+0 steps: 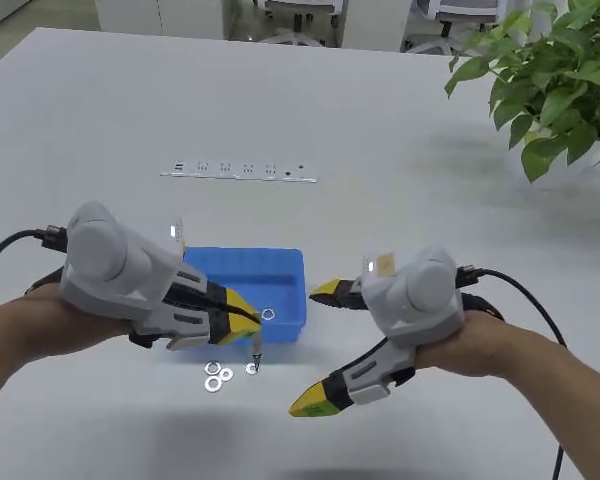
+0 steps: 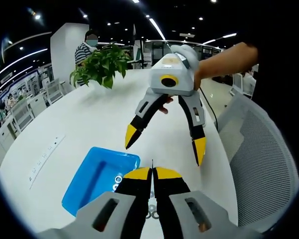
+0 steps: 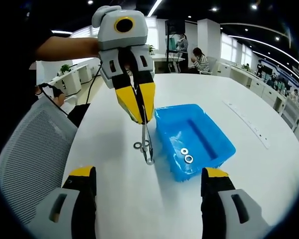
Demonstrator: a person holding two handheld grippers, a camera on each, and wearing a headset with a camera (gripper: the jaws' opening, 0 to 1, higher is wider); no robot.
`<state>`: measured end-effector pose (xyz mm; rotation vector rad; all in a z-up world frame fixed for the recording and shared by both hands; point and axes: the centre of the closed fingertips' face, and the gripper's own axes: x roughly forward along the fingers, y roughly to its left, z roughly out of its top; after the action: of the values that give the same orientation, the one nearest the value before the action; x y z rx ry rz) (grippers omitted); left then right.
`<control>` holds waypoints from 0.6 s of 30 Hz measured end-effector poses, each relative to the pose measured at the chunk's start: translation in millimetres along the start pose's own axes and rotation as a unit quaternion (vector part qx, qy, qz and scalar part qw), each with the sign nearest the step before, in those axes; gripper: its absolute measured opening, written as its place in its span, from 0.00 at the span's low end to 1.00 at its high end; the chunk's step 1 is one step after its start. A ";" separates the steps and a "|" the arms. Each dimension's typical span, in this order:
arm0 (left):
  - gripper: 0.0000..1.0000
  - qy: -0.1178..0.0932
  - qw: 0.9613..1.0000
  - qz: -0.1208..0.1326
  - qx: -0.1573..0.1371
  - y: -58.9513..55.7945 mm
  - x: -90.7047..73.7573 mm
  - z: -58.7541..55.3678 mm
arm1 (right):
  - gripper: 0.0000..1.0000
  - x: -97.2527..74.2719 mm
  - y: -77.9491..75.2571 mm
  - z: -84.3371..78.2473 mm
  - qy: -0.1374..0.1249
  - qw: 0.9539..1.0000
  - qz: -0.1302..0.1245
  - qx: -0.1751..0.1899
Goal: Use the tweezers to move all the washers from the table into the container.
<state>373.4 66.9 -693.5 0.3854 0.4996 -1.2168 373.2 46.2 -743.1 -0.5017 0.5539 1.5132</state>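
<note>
The fingers (image 3: pixel 148 97) of the left gripper (image 1: pixel 242 310) are clenched on the tweezers (image 3: pixel 146 139), which point down from them to the desk (image 1: pixel 400 180). The tip of the tweezers is at one washer (image 3: pixel 149 161), just beside the near wall of the container (image 3: pixel 202 132). It cannot be told whether the tip already pinches this washer. A few other washers (image 1: pixel 218 376) lie together on the desk close by, and two washers (image 3: pixel 184 151) are already inside the container. The right gripper (image 1: pixel 320 345) is released, with its fingers wide apart. It hovers at the other side of the work and touches nothing.

The step in hand seems to be the pick of this one washer. To do it well, the tip should probably take the ring by its rim, with one leg through the hole, and the squeeze should be firm and even so that the flat piece does not flip away. The lift needs to be only high enough to pass the wall, which is very near. The release is best made low over the blue floor, so that the washer does not bounce out. The tweezers should also not sweep through the other washers. The container looks light, so the right gripper may be useful to steady it.
</note>
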 end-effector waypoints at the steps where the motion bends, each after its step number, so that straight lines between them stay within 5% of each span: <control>1: 0.06 0.001 1.000 0.000 0.000 -0.1 0.3 -0.6 | 0.87 0.8 0.2 -0.5 0.001 1.000 0.002 0.000; 18: 0.06 0.002 1.000 -0.001 -0.003 0.8 1.9 -4.3 | 0.84 7.3 1.0 -1.5 0.007 1.000 0.007 -0.002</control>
<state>374.0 68.0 -698.2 0.3822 0.5084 -1.2168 372.0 51.0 -748.8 -0.5116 0.5663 1.5262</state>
